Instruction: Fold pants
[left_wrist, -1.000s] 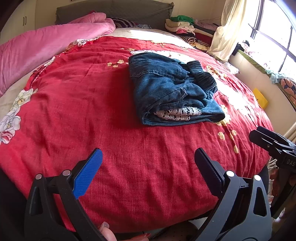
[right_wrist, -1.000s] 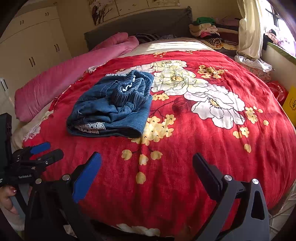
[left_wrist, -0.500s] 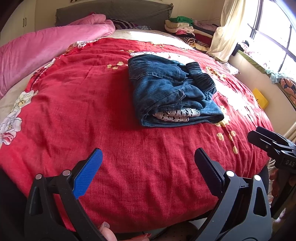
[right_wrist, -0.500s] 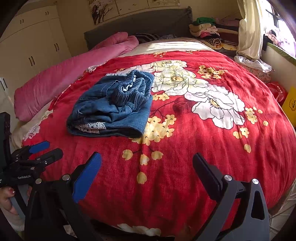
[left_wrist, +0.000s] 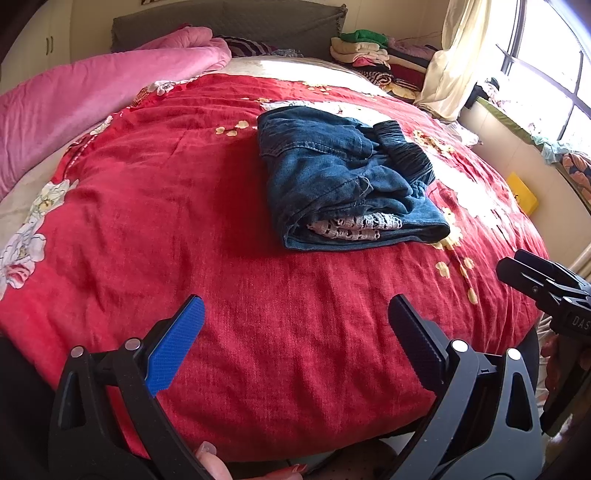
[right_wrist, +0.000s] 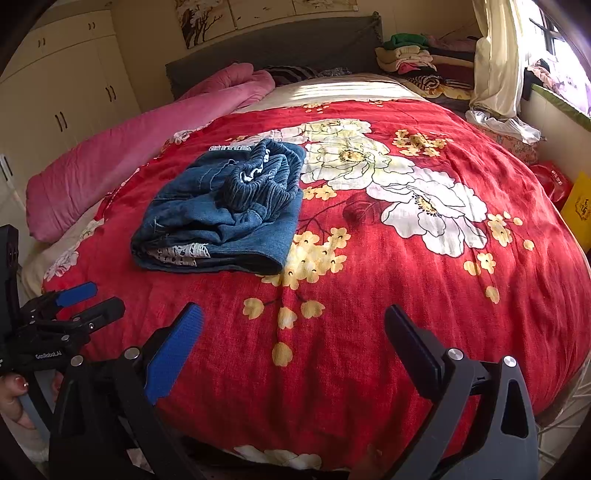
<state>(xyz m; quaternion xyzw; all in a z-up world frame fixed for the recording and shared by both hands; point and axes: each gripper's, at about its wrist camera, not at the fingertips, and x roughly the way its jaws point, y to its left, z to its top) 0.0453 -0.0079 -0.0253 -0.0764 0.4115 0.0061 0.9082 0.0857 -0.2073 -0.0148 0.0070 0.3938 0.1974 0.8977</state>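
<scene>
The blue denim pants (left_wrist: 343, 177) lie folded in a compact bundle on the red floral bedspread (left_wrist: 184, 206), with white lace trim showing at the near edge. They also show in the right wrist view (right_wrist: 225, 210). My left gripper (left_wrist: 295, 317) is open and empty, held near the bed's front edge, well short of the pants. My right gripper (right_wrist: 293, 325) is open and empty, also back at the front edge. Each gripper shows at the edge of the other's view: the right gripper (left_wrist: 546, 284) and the left gripper (right_wrist: 74, 306).
A pink quilt (left_wrist: 92, 85) lies along the left of the bed. Stacked folded clothes (right_wrist: 417, 59) sit at the far right by the headboard (right_wrist: 277, 44). A curtain (left_wrist: 458, 55) and window are to the right. White wardrobes (right_wrist: 62, 85) stand at left.
Both grippers stay open and nearly still. The left wrist view has drifted slightly, so the pants sit a little lower in frame.
</scene>
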